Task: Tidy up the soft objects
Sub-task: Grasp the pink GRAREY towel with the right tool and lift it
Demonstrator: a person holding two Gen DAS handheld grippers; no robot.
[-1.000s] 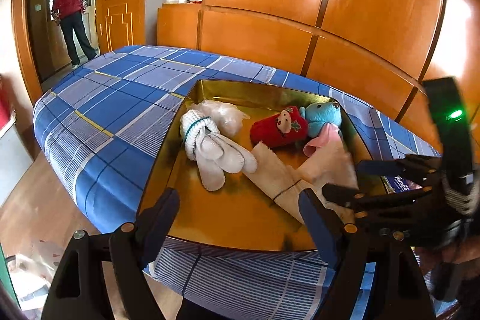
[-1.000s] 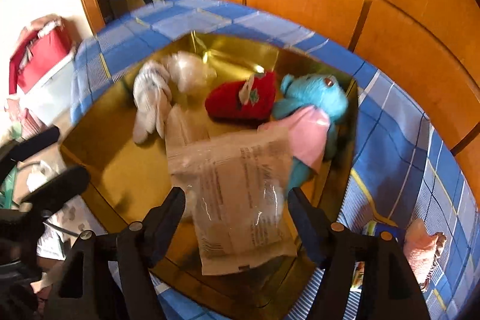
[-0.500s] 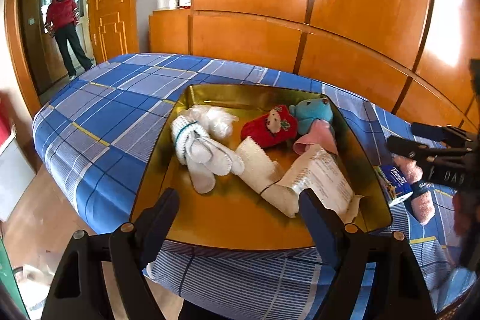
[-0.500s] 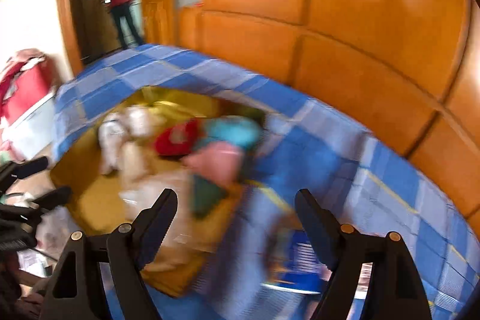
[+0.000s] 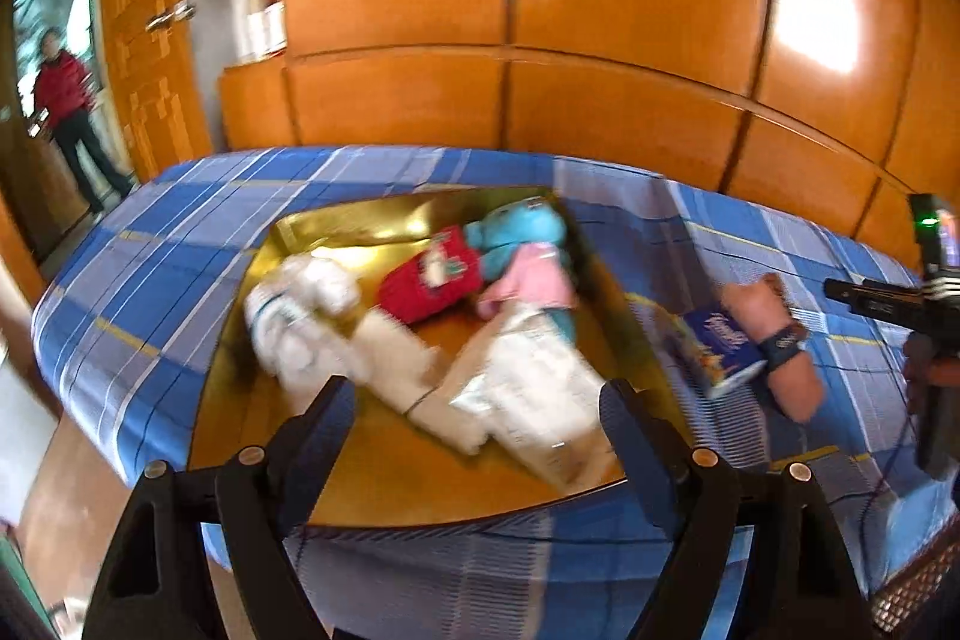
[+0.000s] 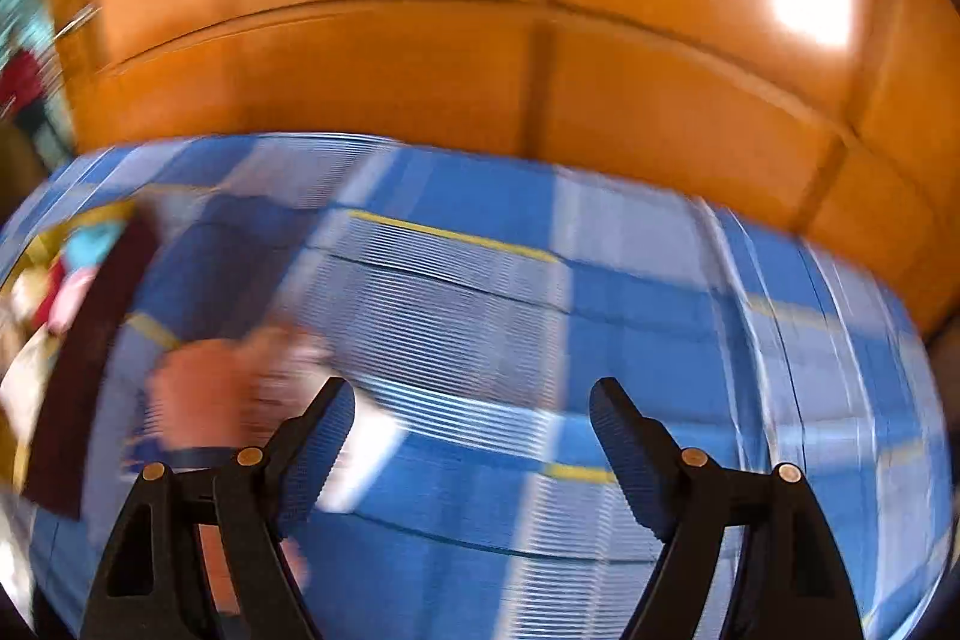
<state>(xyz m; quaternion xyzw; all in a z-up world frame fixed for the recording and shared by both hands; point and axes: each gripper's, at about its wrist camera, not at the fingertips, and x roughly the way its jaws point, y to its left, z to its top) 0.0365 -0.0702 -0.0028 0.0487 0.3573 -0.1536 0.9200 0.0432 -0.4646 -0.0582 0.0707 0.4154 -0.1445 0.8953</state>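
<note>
Step in hand: judging by the scene, fetching the next soft thing; the gold tray (image 5: 606, 304) on the bed (image 5: 180, 244) already holds plush toys and a packet.
Left gripper (image 5: 474, 424): jaws apart, empty, over the tray's near edge.
Right gripper (image 6: 471, 430): jaws apart, nothing between them, above bare bedspread; view blurred.
Targets: pink plush toy (image 5: 774, 340) and blue tissue pack (image 5: 714, 346), right of the tray, touching.
Next move: bring the right gripper left over the pink toy, close, carry to tray.

One gold tray (image 5: 606, 292), one red plush (image 5: 432, 283), one blue plush (image 5: 516, 229), two grippers (image 5: 474, 415).
</note>
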